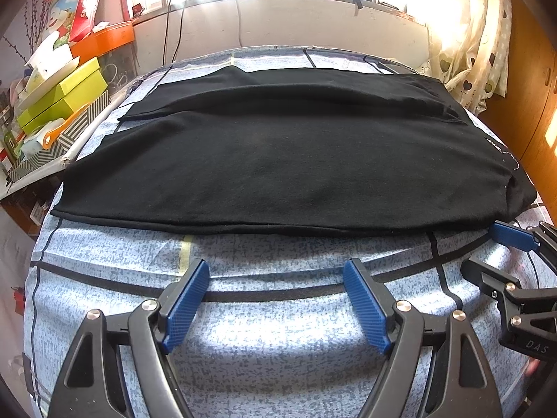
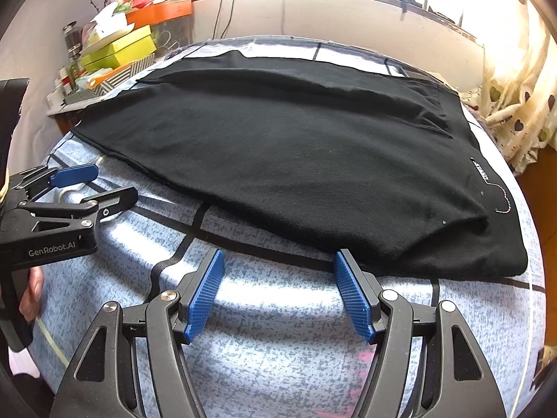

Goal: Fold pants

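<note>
Black pants point(image 1: 271, 160) lie spread flat on the bed point(image 1: 278, 341), over the blue-grey checked bedsheet. They lie sideways to me: waist end to my right, leg hems to my left. One leg lies nearer me and the other shows behind it as a separate layer toward the window. A small white printed label point(image 2: 482, 170) and a thin white cord point(image 2: 503, 205) show near the waist end.

My left gripper point(image 1: 276, 280) hangs over bare sheet just short of the near edge of the pants. Its blue fingers point(image 1: 188, 299) are spread wide with nothing between them; no contact with the cloth.

My right gripper point(image 2: 278, 268) is also spread wide and empty. Its right finger point(image 2: 351, 289) sits right at the near hem of the pants; whether it touches the fabric I cannot tell. The left finger is over bare sheet.

In the left wrist view the right gripper appears at the right border, one blue fingertip close to the pants' near corner.

Background: stacked yellow-green boxes point(image 1: 66, 94) and an orange box point(image 1: 108, 36) left of the bed, a heart-print curtain point(image 1: 477, 45) on the right, and a bright window behind.
</note>
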